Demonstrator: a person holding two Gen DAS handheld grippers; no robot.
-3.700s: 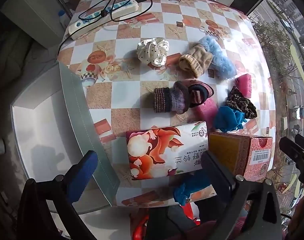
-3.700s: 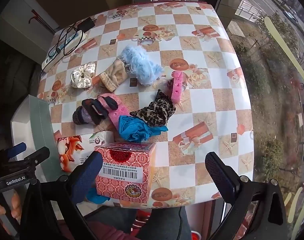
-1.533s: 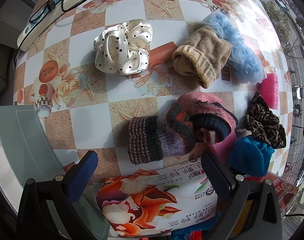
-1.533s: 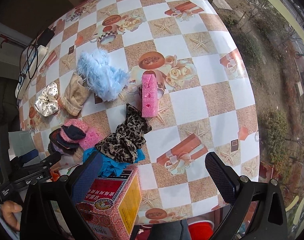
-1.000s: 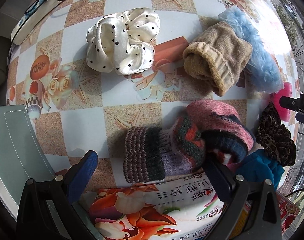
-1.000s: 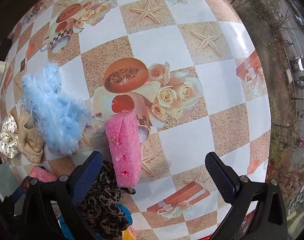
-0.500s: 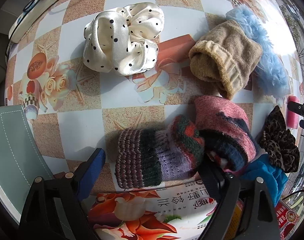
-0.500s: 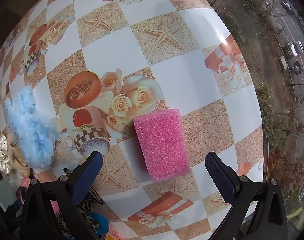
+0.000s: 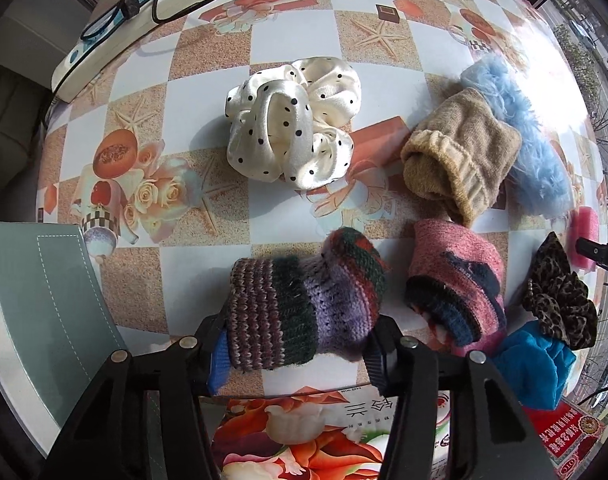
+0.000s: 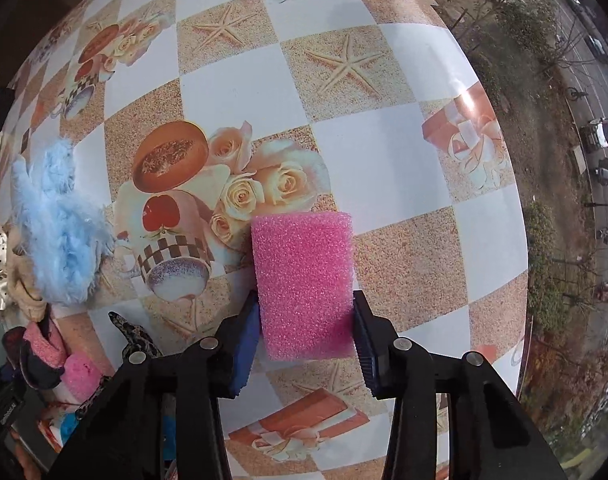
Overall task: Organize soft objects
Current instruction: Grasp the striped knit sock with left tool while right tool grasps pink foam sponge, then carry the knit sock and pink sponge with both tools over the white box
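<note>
1. Here, the chief risk on the left: the striped knitted sock (image 9: 304,312) is soft and bulky, so a pinch on its cuff end alone may let the toe end drag against the pink sock (image 9: 456,284) just beside it, or the knit may slide out of the pads.
2. Risk on the right: the pink sponge (image 10: 304,284) compresses easily; too firm a squeeze would buckle it, too light a one would drop it back on the counter (image 10: 384,160).
3. Left claw (image 9: 296,354): narrowed, fingers pressed against both flanks of the striped knitted sock, which lies on the counter at the near edge, above the tissue pack (image 9: 336,432).
4. Right claw (image 10: 306,340): narrowed to the sponge's width, pads touching its two long sides at the near end; the sponge lies flat beside the printed roses, well apart from the blue fluffy piece (image 10: 60,232).
</note>
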